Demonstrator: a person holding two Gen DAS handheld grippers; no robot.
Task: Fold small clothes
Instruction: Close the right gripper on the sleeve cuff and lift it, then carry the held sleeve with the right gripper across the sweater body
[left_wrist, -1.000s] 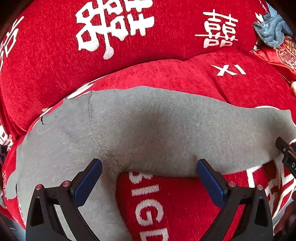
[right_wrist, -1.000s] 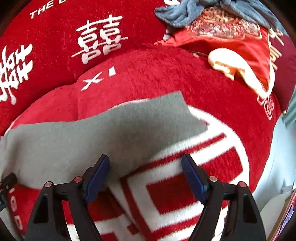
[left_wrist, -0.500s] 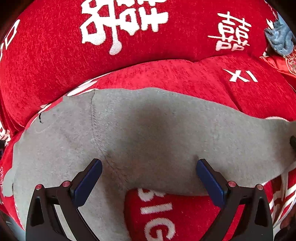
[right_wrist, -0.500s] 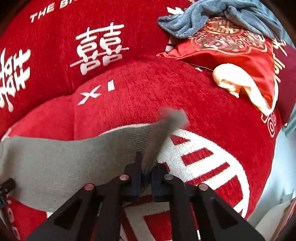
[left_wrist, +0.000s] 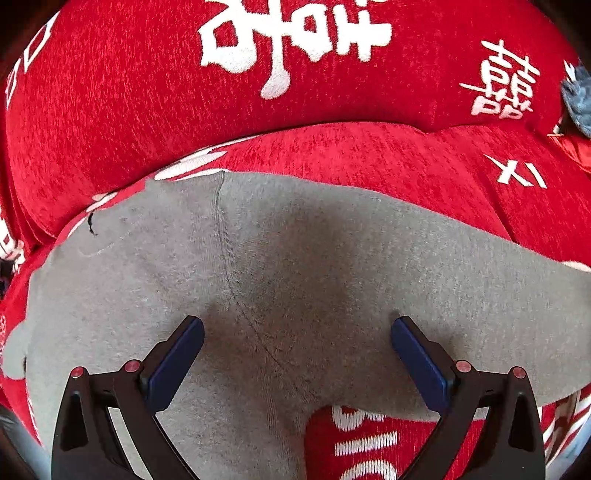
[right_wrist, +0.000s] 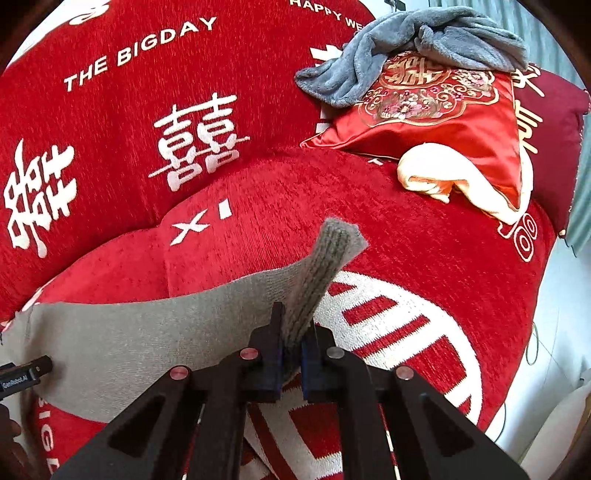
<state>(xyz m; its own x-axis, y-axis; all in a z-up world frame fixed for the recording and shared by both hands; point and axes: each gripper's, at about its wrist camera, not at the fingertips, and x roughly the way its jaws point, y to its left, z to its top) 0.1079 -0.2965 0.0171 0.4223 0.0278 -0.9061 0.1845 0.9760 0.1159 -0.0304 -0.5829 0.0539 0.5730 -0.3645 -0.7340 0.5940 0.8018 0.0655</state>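
While the left gripper (left_wrist: 297, 354) hangs with jaws wide and empty over the middle of the gray garment (left_wrist: 295, 266), which lies flat on the red sofa cover (left_wrist: 332, 155), the right gripper (right_wrist: 291, 354) is clenched on the garment's ribbed end (right_wrist: 328, 258), raised off the cushion. The first fold looks begun; next, that end likely needs carrying leftward. Bare cushion lies behind; a satin pillow (right_wrist: 461, 122) and gray blanket (right_wrist: 424, 40) sit well apart at right.
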